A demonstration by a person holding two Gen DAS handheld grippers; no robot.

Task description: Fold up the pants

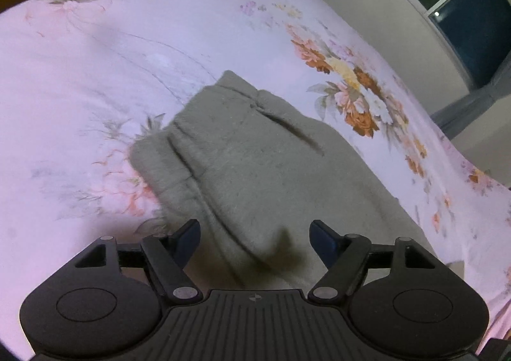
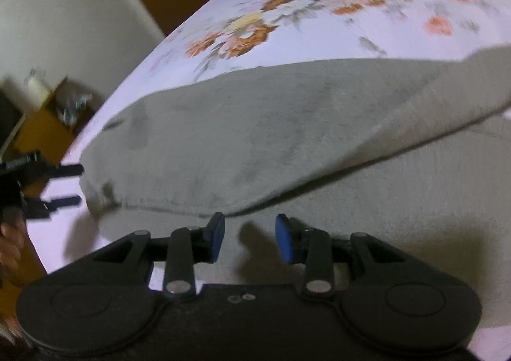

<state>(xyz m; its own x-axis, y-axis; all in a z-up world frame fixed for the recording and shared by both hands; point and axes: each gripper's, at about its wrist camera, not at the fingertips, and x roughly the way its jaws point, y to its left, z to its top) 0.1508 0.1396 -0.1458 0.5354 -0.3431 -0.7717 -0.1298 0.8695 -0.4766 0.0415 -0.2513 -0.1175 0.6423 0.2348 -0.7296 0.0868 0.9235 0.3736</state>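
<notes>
Grey fleece pants [image 1: 242, 150] lie on a pink floral bed sheet [image 1: 95, 57]. In the left wrist view the waistband end points away, and my left gripper [image 1: 255, 238] is open just above the cloth, holding nothing. In the right wrist view one layer of the pants [image 2: 255, 134] lies folded over another, its hem edge just ahead of my right gripper [image 2: 250, 236]. The right gripper is open and empty over the lower layer. The left gripper [image 2: 68, 184] also shows at the far left, open, beside the fold's corner.
The bed's edge runs along the right in the left wrist view, with a wall [image 1: 367, 0] and dark window [image 1: 463, 10] beyond. In the right wrist view a wooden bedside unit [image 2: 48, 128] and a wall [image 2: 64, 10] lie left of the bed.
</notes>
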